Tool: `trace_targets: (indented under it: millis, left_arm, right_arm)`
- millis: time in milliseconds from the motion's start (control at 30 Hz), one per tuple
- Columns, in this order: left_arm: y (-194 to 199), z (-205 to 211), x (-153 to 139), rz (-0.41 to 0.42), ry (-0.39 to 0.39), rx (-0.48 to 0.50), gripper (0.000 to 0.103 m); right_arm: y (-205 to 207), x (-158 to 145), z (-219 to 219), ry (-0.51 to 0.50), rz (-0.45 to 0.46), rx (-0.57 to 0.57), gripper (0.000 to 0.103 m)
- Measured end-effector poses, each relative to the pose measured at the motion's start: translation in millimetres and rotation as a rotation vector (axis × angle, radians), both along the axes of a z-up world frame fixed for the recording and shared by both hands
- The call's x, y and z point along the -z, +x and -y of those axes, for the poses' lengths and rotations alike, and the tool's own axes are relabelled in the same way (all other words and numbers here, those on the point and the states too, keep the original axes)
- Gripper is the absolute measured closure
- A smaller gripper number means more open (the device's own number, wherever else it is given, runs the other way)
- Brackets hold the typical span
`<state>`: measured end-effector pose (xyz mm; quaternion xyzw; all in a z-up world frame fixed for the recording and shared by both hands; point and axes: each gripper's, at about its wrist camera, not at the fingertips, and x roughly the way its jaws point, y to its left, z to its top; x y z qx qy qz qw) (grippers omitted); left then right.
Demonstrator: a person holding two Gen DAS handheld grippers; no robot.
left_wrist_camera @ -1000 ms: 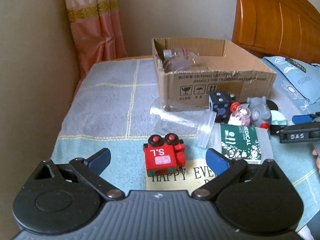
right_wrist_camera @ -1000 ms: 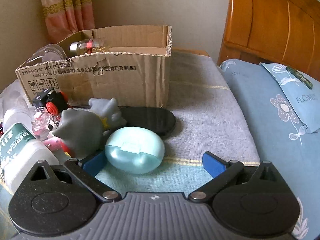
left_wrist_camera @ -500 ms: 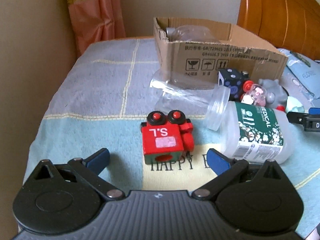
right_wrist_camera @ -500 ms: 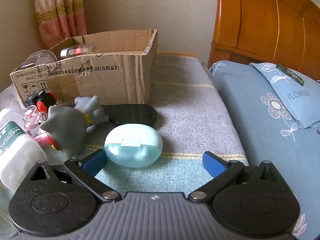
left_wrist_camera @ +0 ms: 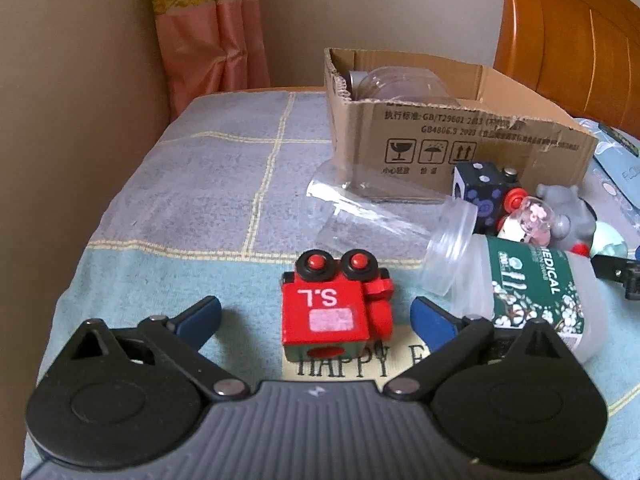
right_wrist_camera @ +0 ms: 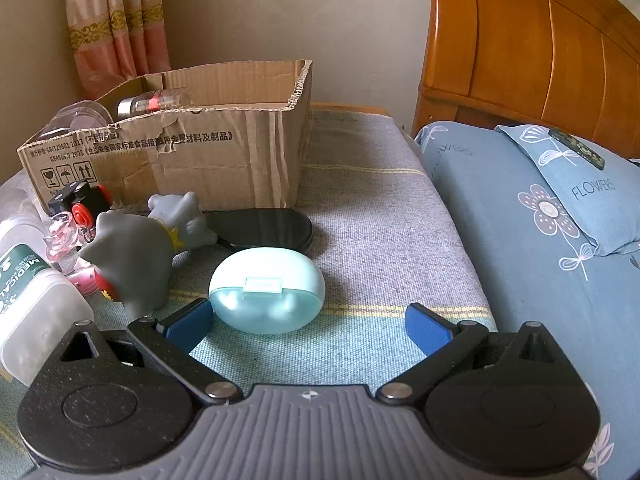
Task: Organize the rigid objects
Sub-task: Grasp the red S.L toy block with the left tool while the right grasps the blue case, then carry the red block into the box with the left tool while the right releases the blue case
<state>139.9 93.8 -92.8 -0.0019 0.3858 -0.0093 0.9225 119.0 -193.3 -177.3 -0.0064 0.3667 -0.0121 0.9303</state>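
Note:
A red wooden toy block marked "S.L" [left_wrist_camera: 334,312] lies on the towel between the open jaws of my left gripper [left_wrist_camera: 316,318]. A pale blue oval case [right_wrist_camera: 267,290] lies between the open jaws of my right gripper [right_wrist_camera: 308,326], close to the left fingertip. A cardboard box [left_wrist_camera: 448,140] stands behind, with a clear jar and a small bottle inside; it also shows in the right wrist view [right_wrist_camera: 180,156]. Neither gripper holds anything.
A white "MEDICAL" bottle [left_wrist_camera: 532,300], a clear plastic cup [left_wrist_camera: 384,224], a black dice cube [left_wrist_camera: 480,192], a grey toy elephant [right_wrist_camera: 136,256] and a flat black case [right_wrist_camera: 264,226] lie in front of the box. Blue pillows [right_wrist_camera: 560,216] and a wooden headboard [right_wrist_camera: 540,52] are right.
My left gripper has moved forward, so the red block now lies between its jaws. My right gripper has moved closer to the pale blue case.

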Motion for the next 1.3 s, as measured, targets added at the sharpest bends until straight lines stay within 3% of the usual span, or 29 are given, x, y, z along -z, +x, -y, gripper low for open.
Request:
trace_targets:
  millis: [267,367,600,1033,1300]
  left_arm:
    - [-2,10,-6,0.023,0.000,0.024,0.042]
    - [-2,10,-7,0.024,-0.002,0.023,0.048]
    - [-3,8,-8,0.022,-0.004,0.028,0.048]
    - [0,5,-9,0.009,-0.005,0.053,0.048]
    - [0,4,-17,-0.011,0.020,0.123,0.048]
  right_arm:
    - [2,0,-6,-0.006,-0.001,-0.038,0.000]
    - [3,-1,-9,-0.013,-0.003,-0.062,0.000]
    - [9,-5,-18,-0.057,0.009,-0.122,0.003]
    - [11,-13,-16,-0.019,-0.020,-0.192,0.037]
    - [7,-19,-15,-0.055,-0.045,-0.242,0.037]
